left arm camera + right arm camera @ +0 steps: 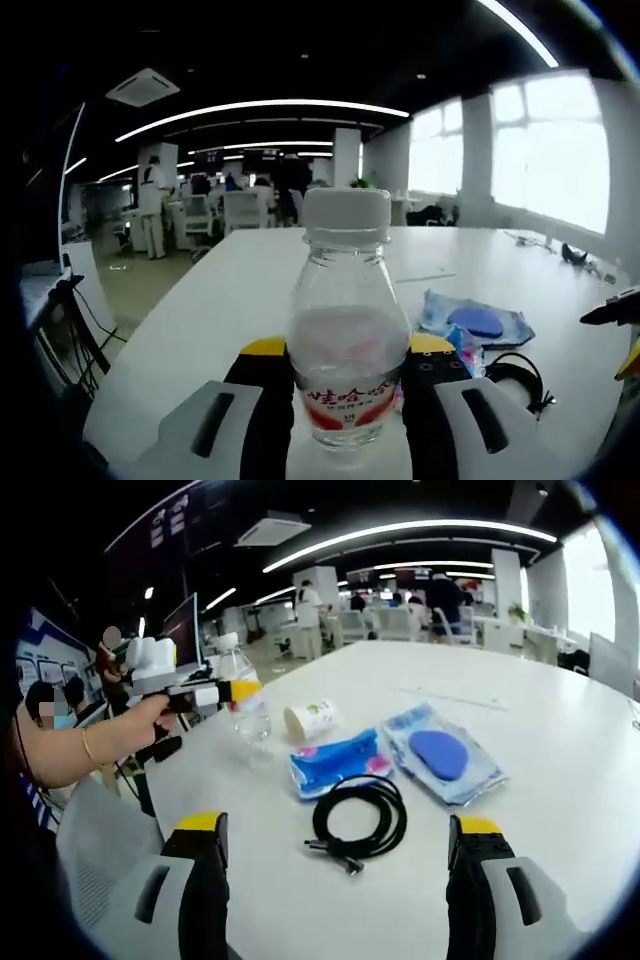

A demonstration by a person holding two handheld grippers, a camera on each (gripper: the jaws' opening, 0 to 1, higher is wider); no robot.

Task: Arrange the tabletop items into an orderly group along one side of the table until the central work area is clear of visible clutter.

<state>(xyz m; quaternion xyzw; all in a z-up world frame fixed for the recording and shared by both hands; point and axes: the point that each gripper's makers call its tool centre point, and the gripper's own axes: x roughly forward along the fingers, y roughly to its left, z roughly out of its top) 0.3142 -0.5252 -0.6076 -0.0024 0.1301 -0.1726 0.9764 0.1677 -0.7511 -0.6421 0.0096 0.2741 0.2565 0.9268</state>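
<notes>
A clear plastic bottle with a white cap and red label stands upright between my left gripper's yellow-tipped jaws, which are shut on it. In the right gripper view the same bottle sits near the white table's left edge, with the left gripper closed around it and a person's hand behind. My right gripper is open over a coiled black cable, holding nothing. Beyond the cable lie a blue packet, a clear pouch with a blue oval and a tipped paper cup.
The pouch and the cable lie to the bottle's right on the table. The right gripper's dark tip enters at the right edge. Office desks, chairs and people stand far behind. A monitor rises past the table's left edge.
</notes>
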